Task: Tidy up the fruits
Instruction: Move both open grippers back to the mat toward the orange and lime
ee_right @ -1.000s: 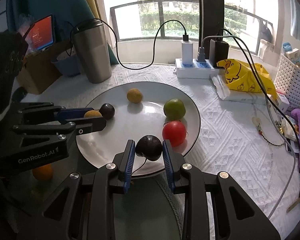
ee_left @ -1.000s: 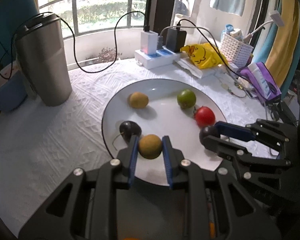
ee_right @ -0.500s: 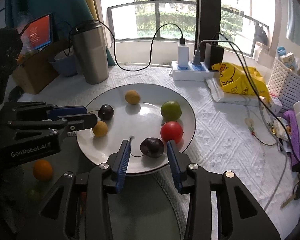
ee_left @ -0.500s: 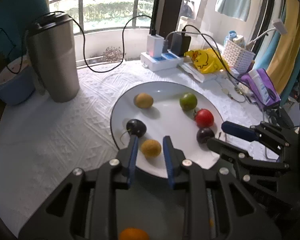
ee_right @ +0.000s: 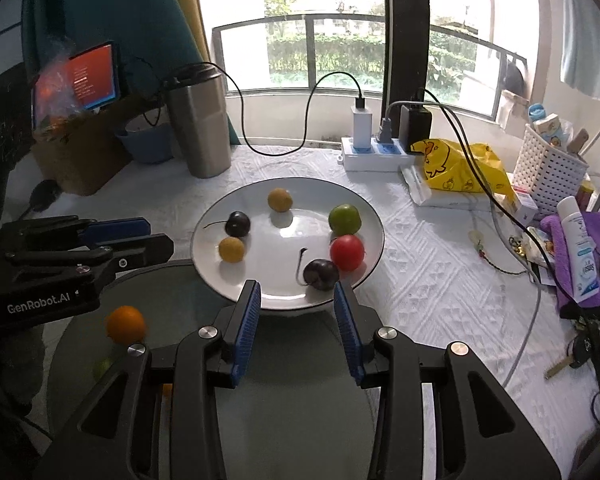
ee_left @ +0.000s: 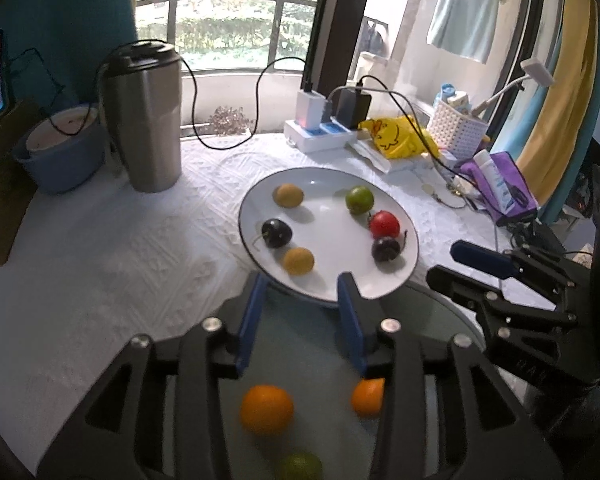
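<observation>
A white plate holds several fruits: two yellow-brown ones, two dark plums, a green one and a red one. My left gripper is open and empty, just short of the plate's near rim. My right gripper is open and empty at the near rim, close to a dark plum. Two oranges and a green fruit lie on the dark glass surface below.
A steel tumbler and a blue bowl stand at the back left. A power strip with chargers, a yellow bag, a white basket and a purple pouch crowd the back right.
Both grippers let go of their fruit, the left a yellow-brown one, the right a dark plum. Both opened wider and drew back from the plate.
</observation>
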### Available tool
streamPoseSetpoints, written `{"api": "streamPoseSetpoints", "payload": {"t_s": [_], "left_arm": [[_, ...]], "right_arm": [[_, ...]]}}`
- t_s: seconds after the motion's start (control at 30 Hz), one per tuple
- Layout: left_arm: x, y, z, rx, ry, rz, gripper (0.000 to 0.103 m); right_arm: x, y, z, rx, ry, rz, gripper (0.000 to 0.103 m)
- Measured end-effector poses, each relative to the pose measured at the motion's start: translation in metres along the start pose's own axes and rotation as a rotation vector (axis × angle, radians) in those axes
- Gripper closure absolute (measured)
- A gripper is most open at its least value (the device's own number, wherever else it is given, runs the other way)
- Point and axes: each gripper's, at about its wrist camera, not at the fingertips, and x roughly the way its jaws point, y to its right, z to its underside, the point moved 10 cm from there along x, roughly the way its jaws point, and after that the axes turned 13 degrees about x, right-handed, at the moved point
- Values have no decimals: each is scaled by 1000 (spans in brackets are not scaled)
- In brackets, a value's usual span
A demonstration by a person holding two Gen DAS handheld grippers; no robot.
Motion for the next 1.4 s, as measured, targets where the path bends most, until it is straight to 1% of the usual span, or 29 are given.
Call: {"api": "streamPoseSetpoints", "payload": {"t_s": [0.3, 0.43, 0.57, 0.87, 0.9, 0.97, 1.2, 1.4], "left_arm": [[-33, 1, 20, -16, 47, 18, 62], [-39, 2, 34, -23, 43, 21, 61], [-45, -1, 48, -12, 44, -13, 60], [-39, -4, 83, -68, 13, 21, 58], [-37, -4, 87, -75, 4, 29, 58], [-35, -4, 94, -94, -8, 49, 58], [-32, 3, 106, -117, -30, 100, 58], [-29, 17, 106, -95, -45, 127, 58]], "right_arm": [[-17, -20, 19, -16, -4, -3, 63], [-19, -29, 31, -18, -16, -11, 63], [-19, -38, 42, -18, -25, -20, 63], [-9, -50, 67, -30, -72, -28, 62], [-8, -50, 69, -28, -78, -30, 61], [-5, -52, 72, -27, -85, -31, 46], [3, -60, 78, -36, -110, -48, 46], [11, -62, 82, -42, -128, -57, 46]]}}
